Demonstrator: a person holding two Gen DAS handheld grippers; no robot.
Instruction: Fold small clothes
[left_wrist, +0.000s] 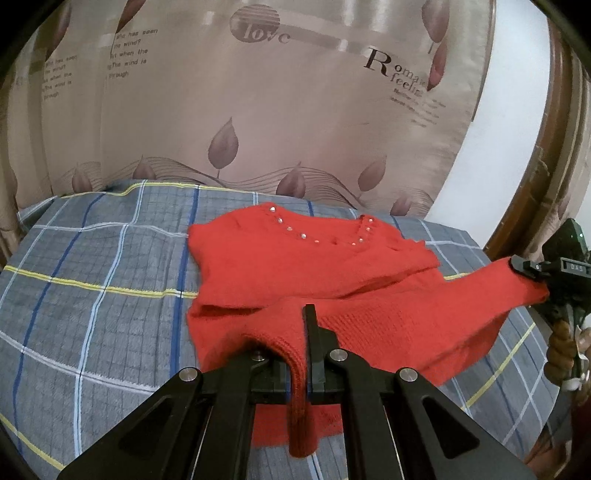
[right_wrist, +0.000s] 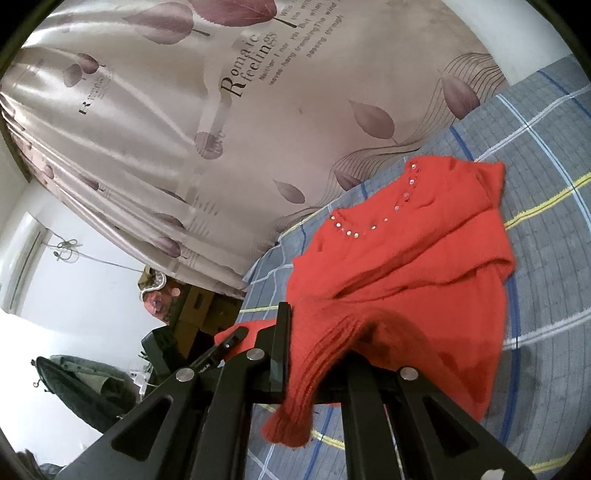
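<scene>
Left wrist: plaid bedsheet (left_wrist: 92, 258), leaf curtain (left_wrist: 258, 110) behind; both grippers (left_wrist: 299, 332) (right_wrist: 295, 332) apparently clamp red sweater (left_wrist: 295, 258).

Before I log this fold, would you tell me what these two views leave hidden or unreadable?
- Left gripper, left wrist view: one finger is draped by the red sweater.
- Right gripper, right wrist view: one finger is buried under the sweater hem.
- Sweater's near edge: cut off behind the gripper bodies in both views.
- Small print on the curtain: too small and blurred.
- Plaid bedcover beneath the sweater: covered.

Bed covered by a grey plaid sheet (left_wrist: 92, 280) with blue, white and yellow lines, bearing a red knitted beaded-neckline sweater (left_wrist: 295, 258) at frame centre.
</scene>
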